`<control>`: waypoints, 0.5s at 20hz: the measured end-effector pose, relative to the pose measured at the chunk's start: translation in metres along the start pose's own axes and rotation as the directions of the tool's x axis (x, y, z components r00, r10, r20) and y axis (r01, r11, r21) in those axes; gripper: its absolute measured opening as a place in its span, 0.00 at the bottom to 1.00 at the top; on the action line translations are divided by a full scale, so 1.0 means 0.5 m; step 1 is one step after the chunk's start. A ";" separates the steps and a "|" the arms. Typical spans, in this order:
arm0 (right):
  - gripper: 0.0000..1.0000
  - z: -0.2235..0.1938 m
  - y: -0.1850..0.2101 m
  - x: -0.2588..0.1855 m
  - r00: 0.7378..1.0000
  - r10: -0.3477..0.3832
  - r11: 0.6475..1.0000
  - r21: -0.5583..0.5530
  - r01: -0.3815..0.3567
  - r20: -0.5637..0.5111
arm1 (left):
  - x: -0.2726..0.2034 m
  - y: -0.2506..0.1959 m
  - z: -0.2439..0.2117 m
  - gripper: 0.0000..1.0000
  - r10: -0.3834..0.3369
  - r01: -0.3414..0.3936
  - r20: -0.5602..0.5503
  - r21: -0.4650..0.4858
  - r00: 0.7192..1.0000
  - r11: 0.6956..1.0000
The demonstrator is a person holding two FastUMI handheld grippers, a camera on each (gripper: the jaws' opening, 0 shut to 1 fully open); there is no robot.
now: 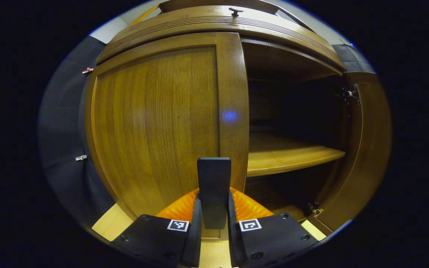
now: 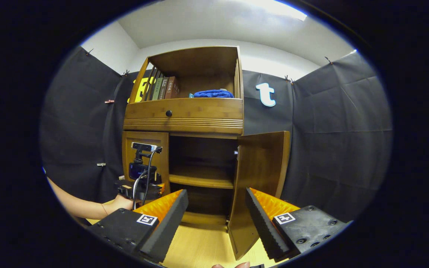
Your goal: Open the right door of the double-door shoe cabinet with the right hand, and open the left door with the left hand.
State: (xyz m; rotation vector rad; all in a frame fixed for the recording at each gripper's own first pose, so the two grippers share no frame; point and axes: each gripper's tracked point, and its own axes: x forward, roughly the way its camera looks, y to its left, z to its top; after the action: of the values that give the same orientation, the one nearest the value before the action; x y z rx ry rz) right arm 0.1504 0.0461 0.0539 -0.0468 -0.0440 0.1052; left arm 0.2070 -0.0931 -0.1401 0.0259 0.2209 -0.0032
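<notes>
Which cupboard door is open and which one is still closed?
The right door is swung wide open, showing the shelf inside. The left door is closed flat against the cabinet, with the left gripper shut on its inner edge.

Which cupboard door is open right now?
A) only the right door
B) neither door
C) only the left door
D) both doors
A: the right door is swung wide, showing the shelf inside, while the left door is shut flat against the cabinet, with the left claw closed on its handle.
</notes>
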 end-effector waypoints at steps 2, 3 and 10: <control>0.98 -0.003 -0.004 0.001 1.000 -0.010 1.000 0.016 0.010 -0.006 | -0.012 0.000 0.008 0.34 -0.010 0.010 -0.006 -0.003 1.000 1.000; 0.98 -0.009 -0.004 0.003 1.000 -0.015 1.000 0.020 0.015 -0.012 | -0.015 0.001 0.011 0.32 -0.015 0.015 -0.007 -0.005 1.000 1.000; 0.98 -0.020 -0.009 0.022 0.998 -0.050 0.999 0.014 0.051 -0.025 | -0.010 -0.004 0.015 0.33 -0.057 0.057 0.011 -0.002 0.998 0.998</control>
State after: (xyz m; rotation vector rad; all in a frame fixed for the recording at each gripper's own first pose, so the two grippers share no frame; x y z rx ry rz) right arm 0.1623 0.0423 0.0448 -0.0323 -0.0199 0.0543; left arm 0.2037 -0.0953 -0.1319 0.0173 0.2110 -0.0599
